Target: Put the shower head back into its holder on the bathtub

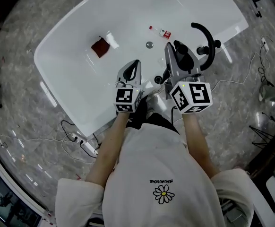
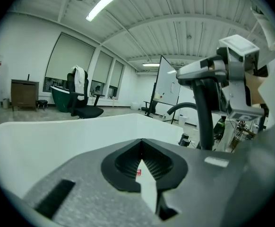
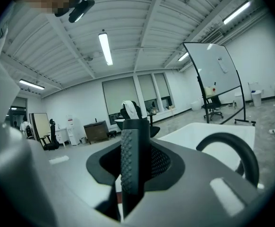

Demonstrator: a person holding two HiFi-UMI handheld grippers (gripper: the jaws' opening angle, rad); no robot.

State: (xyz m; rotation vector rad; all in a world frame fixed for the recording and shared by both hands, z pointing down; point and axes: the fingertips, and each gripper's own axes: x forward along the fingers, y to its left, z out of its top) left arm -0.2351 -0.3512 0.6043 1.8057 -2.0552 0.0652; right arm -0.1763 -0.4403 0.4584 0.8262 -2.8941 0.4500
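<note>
The right gripper [image 1: 177, 51] clamps the black ribbed shower-head handle [image 3: 132, 155] upright over the near right rim of the white oval bathtub [image 1: 52, 74]; the left gripper [image 1: 133, 65] is closed and empty. This appears to be the carrying step. Next, the handle must be lowered into its holder, probably beside the black curved faucet [image 1: 207, 34].

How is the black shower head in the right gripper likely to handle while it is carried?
The black shower head looks rigid, and its dimpled handle probably resists slipping between the fingers of the right gripper. It rises well above the grip, so it might pivot if the hold loosens.
</note>
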